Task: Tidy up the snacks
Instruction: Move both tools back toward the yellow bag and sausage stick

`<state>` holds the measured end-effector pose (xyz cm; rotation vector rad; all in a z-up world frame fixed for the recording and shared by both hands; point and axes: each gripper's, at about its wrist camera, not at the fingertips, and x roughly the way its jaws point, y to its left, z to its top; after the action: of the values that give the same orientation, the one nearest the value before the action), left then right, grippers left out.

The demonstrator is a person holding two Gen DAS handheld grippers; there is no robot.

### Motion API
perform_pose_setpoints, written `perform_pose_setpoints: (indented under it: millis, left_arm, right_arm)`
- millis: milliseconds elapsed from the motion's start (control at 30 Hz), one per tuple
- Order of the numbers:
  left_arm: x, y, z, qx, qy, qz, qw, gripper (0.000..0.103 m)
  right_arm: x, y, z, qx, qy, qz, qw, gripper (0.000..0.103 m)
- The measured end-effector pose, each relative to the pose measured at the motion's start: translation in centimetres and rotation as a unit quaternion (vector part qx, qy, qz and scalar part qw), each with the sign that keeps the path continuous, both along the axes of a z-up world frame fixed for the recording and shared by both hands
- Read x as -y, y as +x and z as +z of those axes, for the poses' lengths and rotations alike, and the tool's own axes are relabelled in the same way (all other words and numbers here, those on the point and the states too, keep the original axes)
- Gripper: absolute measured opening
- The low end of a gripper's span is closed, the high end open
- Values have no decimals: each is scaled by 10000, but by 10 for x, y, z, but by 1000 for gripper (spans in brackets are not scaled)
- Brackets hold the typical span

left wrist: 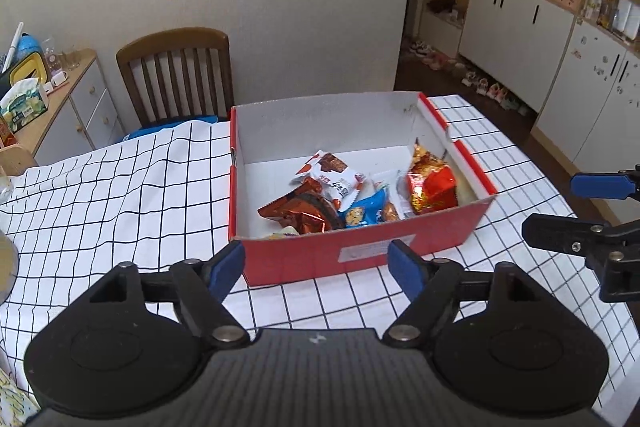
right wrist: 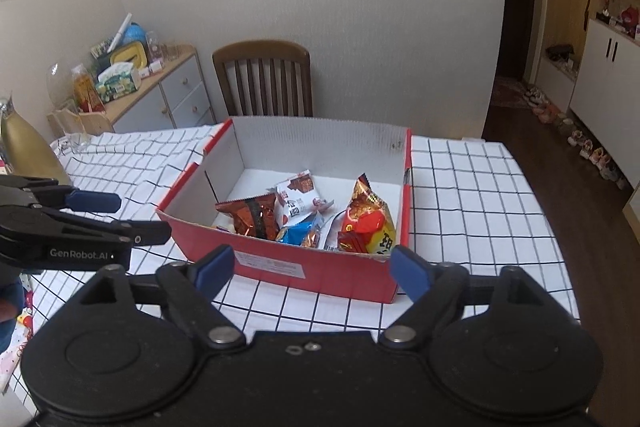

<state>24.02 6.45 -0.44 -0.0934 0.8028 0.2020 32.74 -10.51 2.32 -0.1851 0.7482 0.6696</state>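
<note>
A red cardboard box (left wrist: 320, 119) (right wrist: 320, 143) with a white inside stands on the chequered tablecloth (left wrist: 120, 195). Inside it lie several snack packets: a red-and-gold one (left wrist: 430, 187) (right wrist: 366, 223), a white-and-brown one (left wrist: 332, 175) (right wrist: 298, 195), a copper-brown one (left wrist: 300, 211) (right wrist: 252, 215) and a blue one (left wrist: 360, 215) (right wrist: 298, 233). My left gripper (left wrist: 318, 267) (right wrist: 124, 217) hangs open in front of the box's near wall, empty. To the right of it, my right gripper (right wrist: 313, 269) (left wrist: 580, 211) is open too, with nothing between its blue pads.
A wooden chair (left wrist: 176, 75) (right wrist: 264, 79) stands behind the table. A cluttered side cabinet (left wrist: 60, 99) (right wrist: 168, 95) sits at the back left. A gold bottle (right wrist: 24, 147) and a glass (right wrist: 76, 131) stand at the table's left. The table edge drops off on the right.
</note>
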Motion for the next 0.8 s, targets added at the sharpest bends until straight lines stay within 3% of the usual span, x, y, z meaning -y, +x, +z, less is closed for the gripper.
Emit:
perform_pose_setpoints:
  millis: [133, 367, 567, 800]
  left_arm:
    - [8, -17, 2, 37, 9, -85, 10000, 81]
    - [23, -45, -11, -74, -210, -183, 9996, 81]
    - [40, -54, -37, -442, -480, -185, 9977, 81]
    - [52, -41, -75, -923, -902, 261, 9913, 81]
  right_arm:
    - [11, -16, 5, 114, 77, -118, 9998, 103]
    - [30, -33, -7, -115, 31, -706, 9974, 103]
    - [46, -39, -27, -488, 51, -1121, 9925, 103]
    - [51, -34, -57, -850, -126, -1170, 9894, 100]
